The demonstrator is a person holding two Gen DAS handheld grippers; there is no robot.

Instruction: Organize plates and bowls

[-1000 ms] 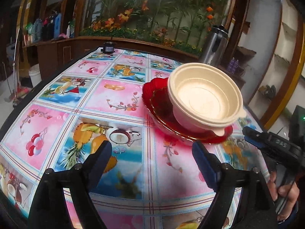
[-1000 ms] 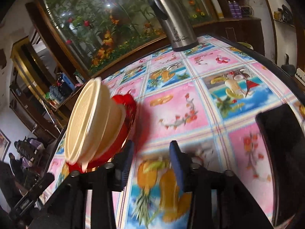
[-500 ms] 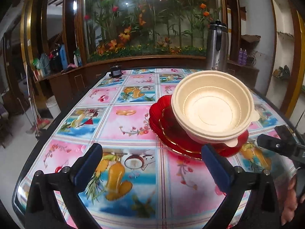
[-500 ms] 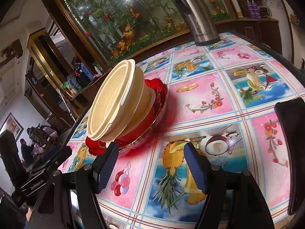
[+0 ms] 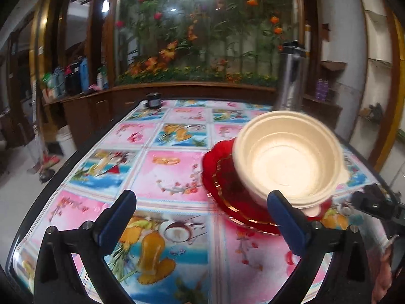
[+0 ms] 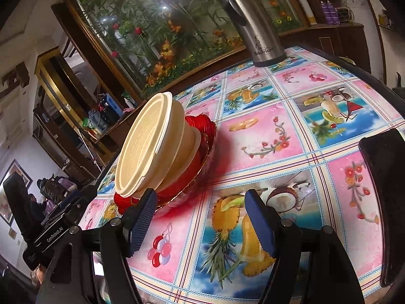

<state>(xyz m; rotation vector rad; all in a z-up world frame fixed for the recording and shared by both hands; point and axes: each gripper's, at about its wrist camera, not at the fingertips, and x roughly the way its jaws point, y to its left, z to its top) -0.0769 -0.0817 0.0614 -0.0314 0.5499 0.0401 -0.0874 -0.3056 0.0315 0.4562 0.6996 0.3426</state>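
Stacked cream bowls [image 5: 288, 159] sit on a stack of red plates [image 5: 222, 185] on the fruit-print tablecloth [image 5: 172, 172]. My left gripper [image 5: 201, 202] is open wide over the cloth, and the stack lies just beyond its right finger without touching. In the right wrist view the cream bowls [image 6: 152, 149] and red plates [image 6: 202, 136] stand just past the left finger of my right gripper [image 6: 201, 200]. That gripper is open with only cloth between its pads. Each gripper shows in the other's view: the right gripper [image 5: 372, 202] and the left gripper [image 6: 63, 217].
A steel flask [image 6: 255, 25] stands at the table's far edge, also visible as the flask [image 5: 291, 81] behind the bowls. A small dark jar [image 5: 153, 100] sits at the far left edge. A flat black object [image 6: 384, 190] lies at the right. The dark table rim [image 5: 50, 185] runs close on the left.
Both grippers' jaws have spread wider. The right gripper's left finger, close against the red plates before, now stands clear of them. The left view has rolled level.
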